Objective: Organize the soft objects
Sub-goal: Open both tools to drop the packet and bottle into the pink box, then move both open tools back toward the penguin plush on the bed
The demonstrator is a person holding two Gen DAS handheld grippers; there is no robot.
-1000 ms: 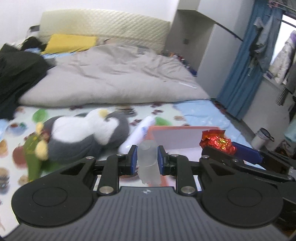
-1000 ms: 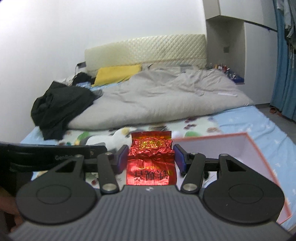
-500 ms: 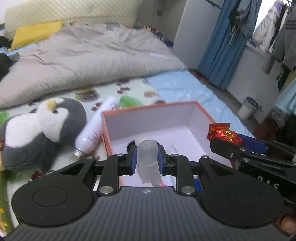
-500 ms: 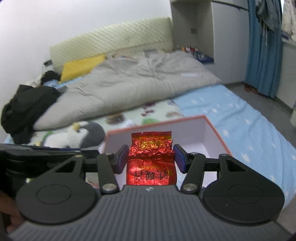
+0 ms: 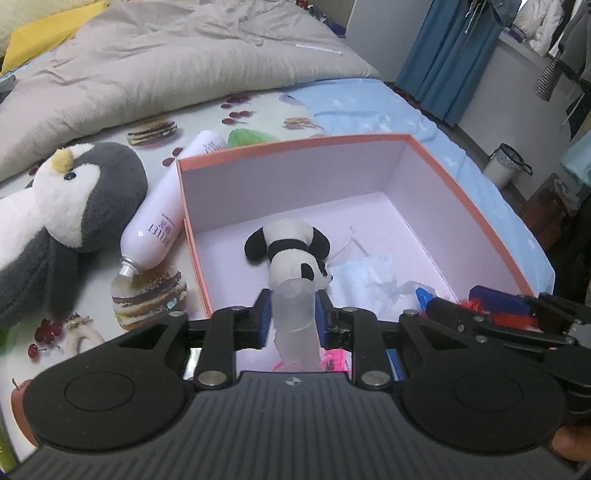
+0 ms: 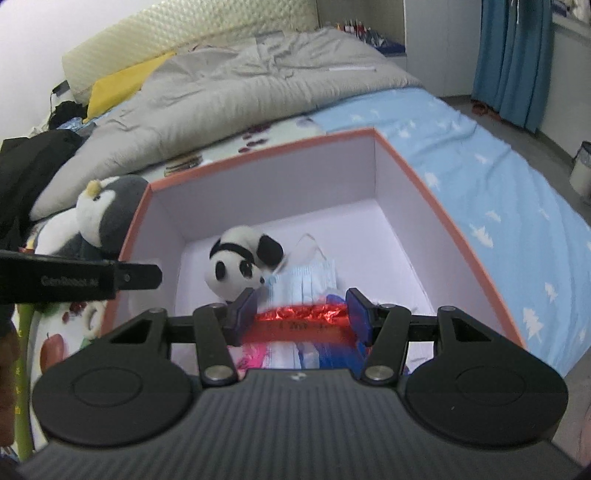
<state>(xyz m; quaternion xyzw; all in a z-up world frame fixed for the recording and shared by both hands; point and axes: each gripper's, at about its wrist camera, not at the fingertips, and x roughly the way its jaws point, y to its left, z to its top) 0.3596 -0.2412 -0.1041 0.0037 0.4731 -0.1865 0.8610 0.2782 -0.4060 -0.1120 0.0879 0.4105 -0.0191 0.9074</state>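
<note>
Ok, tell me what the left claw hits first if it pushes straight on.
Probably the panda plush lying in the box, just past the translucent piece the left claw holds; depth is unclear.

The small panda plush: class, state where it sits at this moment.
The panda plush lies inside the orange-rimmed box, on the left of its floor in the right wrist view, touching the blue face mask on its right.

Bedroom, lit by flat daylight. Wide bed under a pale blue sheet with white tree shapes, beside it a cartoon-print sheet with fruit and burgers. Rumpled grey duvet across the far half, yellow pillow against a quilted cream headboard. White wall behind. Blue curtains at right, small bin on grey floor, clothes hanging near the window.
</note>
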